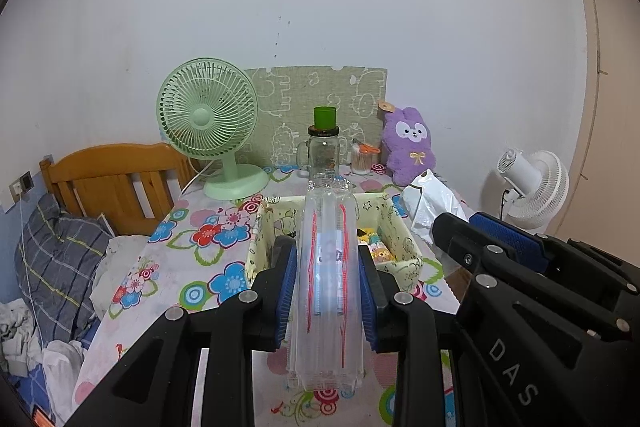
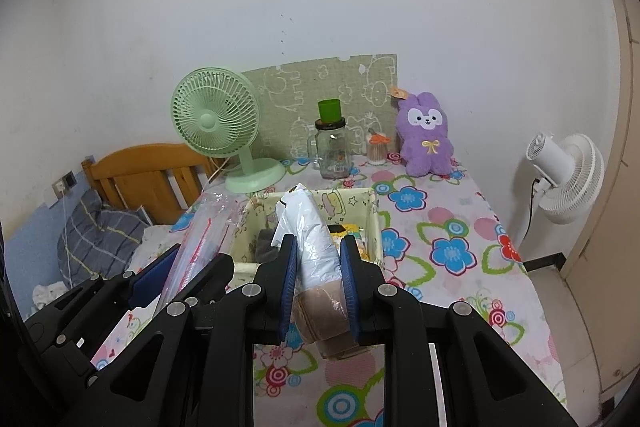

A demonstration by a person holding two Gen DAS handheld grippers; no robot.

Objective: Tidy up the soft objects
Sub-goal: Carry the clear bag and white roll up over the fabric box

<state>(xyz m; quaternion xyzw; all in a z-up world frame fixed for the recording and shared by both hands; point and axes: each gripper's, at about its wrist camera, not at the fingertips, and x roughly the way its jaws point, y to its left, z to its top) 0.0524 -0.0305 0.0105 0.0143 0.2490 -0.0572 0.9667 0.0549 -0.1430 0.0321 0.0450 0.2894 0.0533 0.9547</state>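
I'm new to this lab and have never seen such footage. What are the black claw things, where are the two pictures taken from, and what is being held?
A person holds a hand-operated two-finger gripper in each hand; each carries a camera looking along its fingers. The left view shows the left gripper shut on a clear roll of plastic bags. The right view shows the right gripper shut on a white bag roll with a brown core. Both hover over a table with a flowered cloth. On it lie a cream fabric basket with small items, a green fan, a glass jar topped by a green cup, and a purple plush rabbit.
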